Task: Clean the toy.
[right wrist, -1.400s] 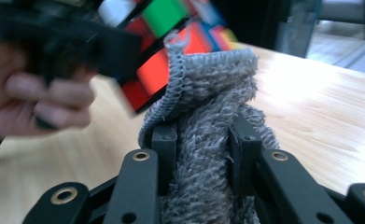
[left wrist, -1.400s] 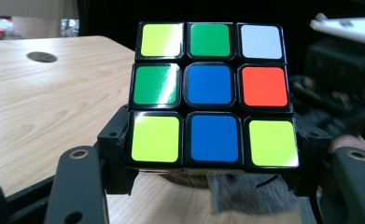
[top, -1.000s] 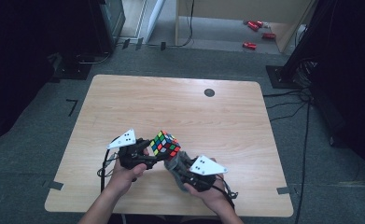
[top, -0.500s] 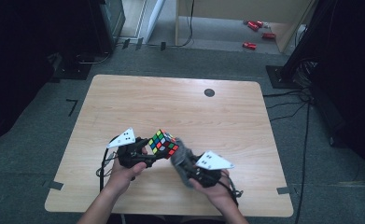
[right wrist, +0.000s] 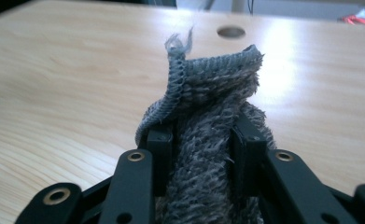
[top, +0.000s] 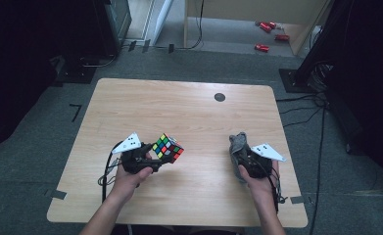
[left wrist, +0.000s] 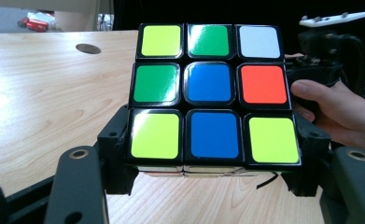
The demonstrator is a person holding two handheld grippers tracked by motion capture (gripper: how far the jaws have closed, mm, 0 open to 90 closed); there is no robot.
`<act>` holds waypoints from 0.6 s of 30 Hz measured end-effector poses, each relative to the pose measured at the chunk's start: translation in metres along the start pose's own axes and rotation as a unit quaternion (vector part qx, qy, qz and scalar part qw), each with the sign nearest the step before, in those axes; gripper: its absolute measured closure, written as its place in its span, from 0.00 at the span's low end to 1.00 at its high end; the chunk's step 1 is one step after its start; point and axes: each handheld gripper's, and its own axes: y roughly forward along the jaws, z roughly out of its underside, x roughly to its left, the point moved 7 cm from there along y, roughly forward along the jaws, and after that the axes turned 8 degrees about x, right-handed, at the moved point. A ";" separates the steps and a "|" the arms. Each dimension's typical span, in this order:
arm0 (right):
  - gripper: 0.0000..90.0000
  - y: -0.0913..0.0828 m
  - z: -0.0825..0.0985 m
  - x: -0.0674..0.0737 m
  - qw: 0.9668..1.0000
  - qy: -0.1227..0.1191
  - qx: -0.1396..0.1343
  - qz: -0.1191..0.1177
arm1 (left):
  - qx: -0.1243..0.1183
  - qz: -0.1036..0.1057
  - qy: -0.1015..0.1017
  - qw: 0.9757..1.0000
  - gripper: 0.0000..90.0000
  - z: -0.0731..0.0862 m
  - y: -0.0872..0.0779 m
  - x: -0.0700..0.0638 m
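A scrambled Rubik's cube (top: 168, 148) is held just above the wooden table (top: 179, 107), and my left gripper (top: 160, 158) is shut on it at the front left. In the left gripper view the cube (left wrist: 213, 93) shows yellow, green, white, blue and orange stickers, with the black jaws clamped on its lower sides. At the front right, my right gripper (top: 241, 159) holds a grey fuzzy cloth (top: 238, 146). Its jaws have just been opening a little, and the cloth (right wrist: 213, 88) still stands pinched between them in the right gripper view.
A dark round hole (top: 220, 97) sits in the table toward the far edge. Red objects (top: 262, 47) lie on the floor beyond the table. Cables trail from both grippers over the near edge. The person's right hand (left wrist: 339, 107) appears beside the cube.
My right gripper has moved to the right with the cloth, away from the cube it was next to. The left gripper and the cube have stayed in place.
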 end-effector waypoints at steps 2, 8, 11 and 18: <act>0.72 0.004 0.004 -0.007 1.000 0.001 0.009 0.009 | 0.002 -0.003 -0.003 1.000 0.38 0.000 0.000 0.001; 0.64 0.019 0.018 -0.010 0.999 0.011 0.045 0.007 | -0.003 -0.010 -0.017 1.000 0.38 -0.001 -0.004 0.006; 0.62 0.021 0.019 -0.007 0.999 0.008 0.046 -0.002 | 0.001 -0.023 -0.021 1.000 0.38 -0.001 -0.004 0.010; 0.53 0.026 0.021 -0.013 0.998 0.026 0.054 -0.031 | 0.012 -0.033 -0.028 0.999 0.38 0.003 0.000 0.014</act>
